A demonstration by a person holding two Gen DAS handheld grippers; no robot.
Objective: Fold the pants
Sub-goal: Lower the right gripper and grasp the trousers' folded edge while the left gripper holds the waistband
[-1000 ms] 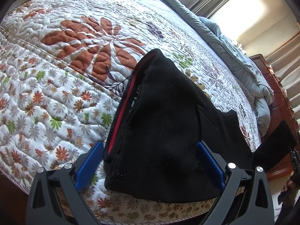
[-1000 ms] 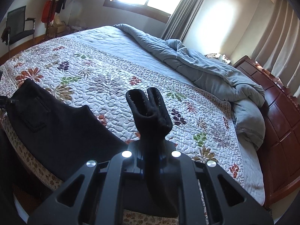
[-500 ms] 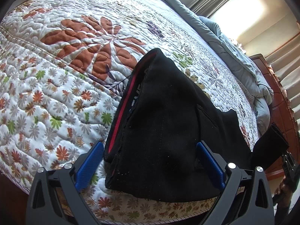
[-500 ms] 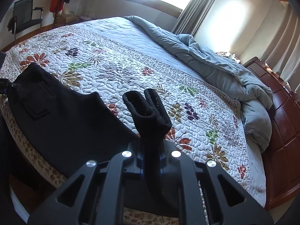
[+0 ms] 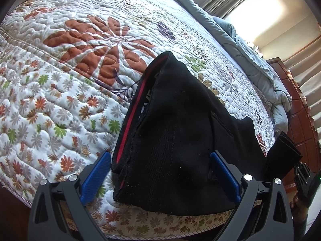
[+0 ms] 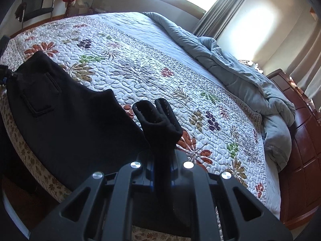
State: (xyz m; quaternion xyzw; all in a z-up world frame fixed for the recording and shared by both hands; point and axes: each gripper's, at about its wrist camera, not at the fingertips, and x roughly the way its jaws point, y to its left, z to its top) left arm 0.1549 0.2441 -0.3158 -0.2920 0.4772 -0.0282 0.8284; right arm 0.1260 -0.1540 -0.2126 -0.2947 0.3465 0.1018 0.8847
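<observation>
Black pants [image 5: 176,132] with a red inner waistband lie on the near edge of a floral quilted bed [image 5: 60,80]. My left gripper [image 5: 160,177] is open, its blue fingers [image 5: 96,178] straddling the waist end without pinching it. My right gripper [image 6: 161,178] is shut on the leg cuffs [image 6: 156,118], which stick up bunched above the jaws. The pants' seat with a back pocket [image 6: 60,108] lies to its left on the bed [image 6: 160,60]. The right gripper holding the cuffs also shows at the right edge of the left wrist view [image 5: 301,172].
A rumpled grey-blue duvet [image 6: 240,76] is piled along the far right side of the bed. A dark wooden dresser [image 6: 301,140] stands to the right. A black chair [image 6: 38,6] and hanging clothes stand by the far left wall, under a bright window.
The right gripper has carried the cuffs forward and left, toward the waist end. The left gripper has barely moved and stays open around the waistband.
</observation>
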